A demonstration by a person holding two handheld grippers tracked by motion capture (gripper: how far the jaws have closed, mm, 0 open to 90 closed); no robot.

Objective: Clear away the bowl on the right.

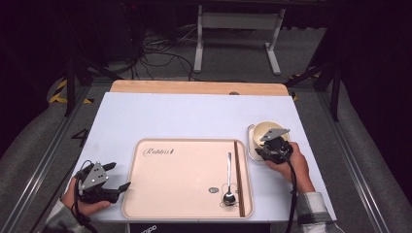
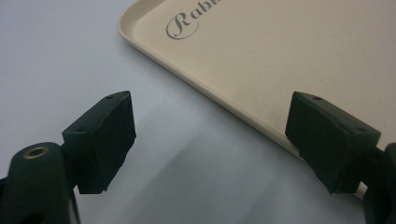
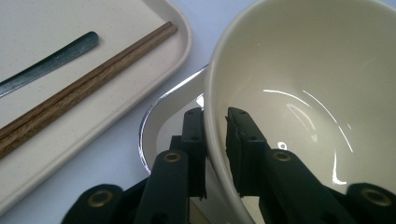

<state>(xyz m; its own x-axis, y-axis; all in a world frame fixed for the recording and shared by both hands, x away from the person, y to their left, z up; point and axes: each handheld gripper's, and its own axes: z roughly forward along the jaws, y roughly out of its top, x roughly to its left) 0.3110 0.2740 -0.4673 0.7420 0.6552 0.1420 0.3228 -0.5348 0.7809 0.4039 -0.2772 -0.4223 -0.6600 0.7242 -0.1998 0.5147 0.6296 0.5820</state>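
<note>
Your right gripper has its two black fingers pinched on the near wall of a cream bowl, one finger inside the rim and one outside, with only the thin wall between them. The bowl is smooth and glossy, round and deep, with curved glints on its inner surface. It sits in a shallow white dish with a shiny rim, on the white desk just right of a tray.

Your left gripper holds nothing. Its blocky matte black fingers stand wide apart over bare desk, just beside the tray's left edge, and one fingertip reaches that edge.

The tray is beige, flat and rectangular with rounded corners and a low raised lip, faintly speckled, with grey script lettering near its far left corner. On it, towards the right, lie a pair of dark brown wooden chopsticks, grained and straight, running along the right edge. Just left of them lies a metal spoon, its bowl nearest you. The chopsticks and the tray lip lie between the spoon and the bowl.
</note>
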